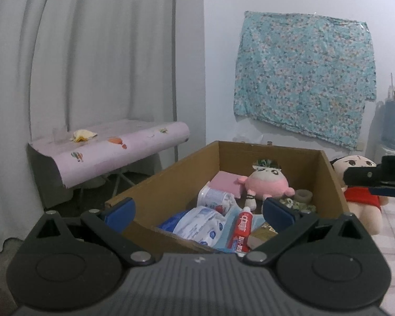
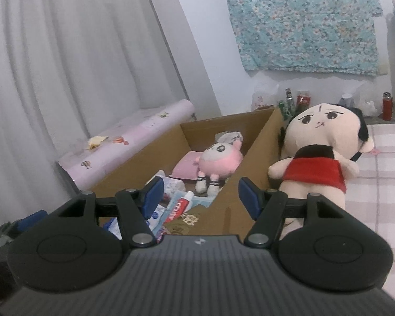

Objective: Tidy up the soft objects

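Left wrist cam: my left gripper is spread wide with nothing in it, hovering over the near edge of the cardboard box. The pink plush sits inside toward the back wall, with a toothpaste tube and crinkly packets I can't read. The big doll is outside, half hidden behind the box's right wall.

Right wrist cam: my right gripper is spread too, empty. The doll leans against the box on the checked bedsheet, its legs cut off behind my finger.

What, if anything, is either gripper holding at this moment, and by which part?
Nothing is held: the left gripper and right gripper are both open and empty.
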`<act>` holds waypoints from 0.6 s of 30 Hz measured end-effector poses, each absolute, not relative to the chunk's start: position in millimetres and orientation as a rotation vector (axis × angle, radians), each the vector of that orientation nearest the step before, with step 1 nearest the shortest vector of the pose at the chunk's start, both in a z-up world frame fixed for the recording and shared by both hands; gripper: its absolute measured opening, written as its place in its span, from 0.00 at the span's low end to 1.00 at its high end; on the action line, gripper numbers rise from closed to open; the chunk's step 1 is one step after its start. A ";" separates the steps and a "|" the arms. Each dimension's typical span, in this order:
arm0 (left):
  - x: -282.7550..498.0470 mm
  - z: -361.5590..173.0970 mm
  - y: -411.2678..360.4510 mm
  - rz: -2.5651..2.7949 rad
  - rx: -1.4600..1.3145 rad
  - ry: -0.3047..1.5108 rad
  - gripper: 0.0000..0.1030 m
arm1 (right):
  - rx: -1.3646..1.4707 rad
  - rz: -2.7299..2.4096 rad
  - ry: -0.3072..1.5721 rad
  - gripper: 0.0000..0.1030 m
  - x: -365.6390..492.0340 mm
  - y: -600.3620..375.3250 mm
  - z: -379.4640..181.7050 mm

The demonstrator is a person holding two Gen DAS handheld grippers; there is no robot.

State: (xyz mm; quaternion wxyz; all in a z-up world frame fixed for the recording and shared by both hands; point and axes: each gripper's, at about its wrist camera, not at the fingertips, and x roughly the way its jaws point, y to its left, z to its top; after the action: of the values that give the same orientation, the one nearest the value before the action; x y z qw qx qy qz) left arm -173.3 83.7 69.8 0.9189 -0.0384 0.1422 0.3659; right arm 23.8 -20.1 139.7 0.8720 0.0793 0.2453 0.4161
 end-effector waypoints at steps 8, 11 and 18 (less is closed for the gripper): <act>-169.7 68.5 82.2 0.756 -0.069 0.302 1.00 | 0.173 0.862 0.504 0.62 25.7 -24.1 141.9; -168.0 68.1 82.4 0.771 -0.064 0.312 1.00 | 0.176 0.862 0.511 0.62 26.6 -23.7 140.8; -170.2 67.8 80.6 0.764 -0.050 0.297 1.00 | 0.171 0.856 0.515 0.63 27.6 -22.2 139.3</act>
State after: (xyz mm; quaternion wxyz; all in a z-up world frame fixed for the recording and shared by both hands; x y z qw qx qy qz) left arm -170.2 80.6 67.8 0.9168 -0.0245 0.1444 0.3716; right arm 27.6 -22.2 139.3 0.8743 0.0820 0.2466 0.4099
